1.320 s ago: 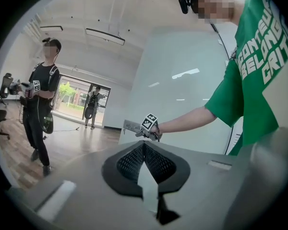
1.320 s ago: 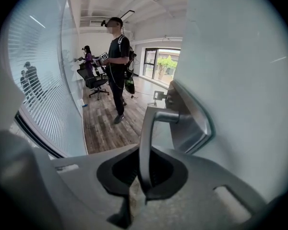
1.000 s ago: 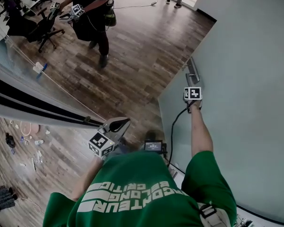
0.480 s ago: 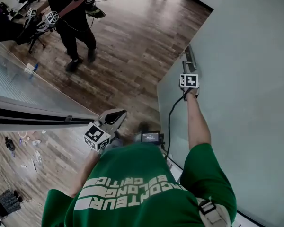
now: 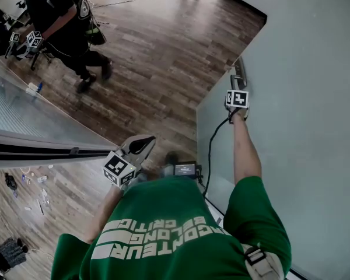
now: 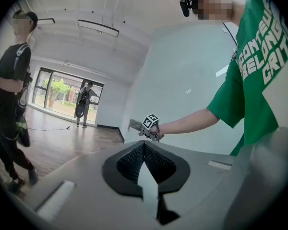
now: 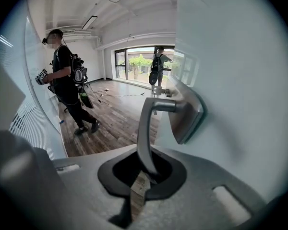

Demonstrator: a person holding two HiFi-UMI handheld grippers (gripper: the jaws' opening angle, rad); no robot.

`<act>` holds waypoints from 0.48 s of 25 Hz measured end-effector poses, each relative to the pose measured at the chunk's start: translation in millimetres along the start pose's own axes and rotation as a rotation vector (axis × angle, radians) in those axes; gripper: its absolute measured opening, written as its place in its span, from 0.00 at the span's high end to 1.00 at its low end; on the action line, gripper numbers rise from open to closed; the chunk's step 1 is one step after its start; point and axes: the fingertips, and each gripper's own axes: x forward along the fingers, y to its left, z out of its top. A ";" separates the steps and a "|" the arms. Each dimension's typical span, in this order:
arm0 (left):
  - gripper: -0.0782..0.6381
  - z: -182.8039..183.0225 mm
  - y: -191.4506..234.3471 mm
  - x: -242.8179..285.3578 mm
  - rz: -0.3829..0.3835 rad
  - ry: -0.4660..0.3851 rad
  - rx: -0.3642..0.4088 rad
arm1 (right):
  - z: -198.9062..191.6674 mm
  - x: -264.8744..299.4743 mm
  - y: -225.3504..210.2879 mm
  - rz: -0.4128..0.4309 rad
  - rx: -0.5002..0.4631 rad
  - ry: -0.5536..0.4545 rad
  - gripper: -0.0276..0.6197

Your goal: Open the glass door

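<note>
1. The glass door (image 5: 303, 115) fills the right of the head view. Wood floor shows past its free edge, so I judge it ajar.
2. My right gripper (image 7: 143, 171) is clamped on the lever handle (image 7: 145, 128), right of centre.
3. Against a second ago, handle and gripper sit slightly higher in frame, so the door is probably swinging.
4. My left gripper (image 6: 144, 150) is closed and empty, lower centre.
5. The bystander (image 5: 64, 22) has moved to the upper left.

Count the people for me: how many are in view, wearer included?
3: the wearer in green at the head view's bottom; a person in black at its upper left; a third person by the far window. More may be hidden.
</note>
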 end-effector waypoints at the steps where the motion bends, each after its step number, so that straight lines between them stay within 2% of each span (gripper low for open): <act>1: 0.87 -3.2 0.1 12.2 0.002 0.004 0.001 | -2.2 9.3 -12.0 -0.003 0.009 0.002 0.97; 4: 0.87 -6.5 4.0 43.5 0.003 0.012 -0.001 | -4.4 30.1 -44.5 -0.017 0.033 0.019 0.97; 12: 0.87 -1.8 4.4 64.4 -0.006 0.016 0.012 | -7.4 35.1 -91.1 -0.059 0.081 0.032 0.97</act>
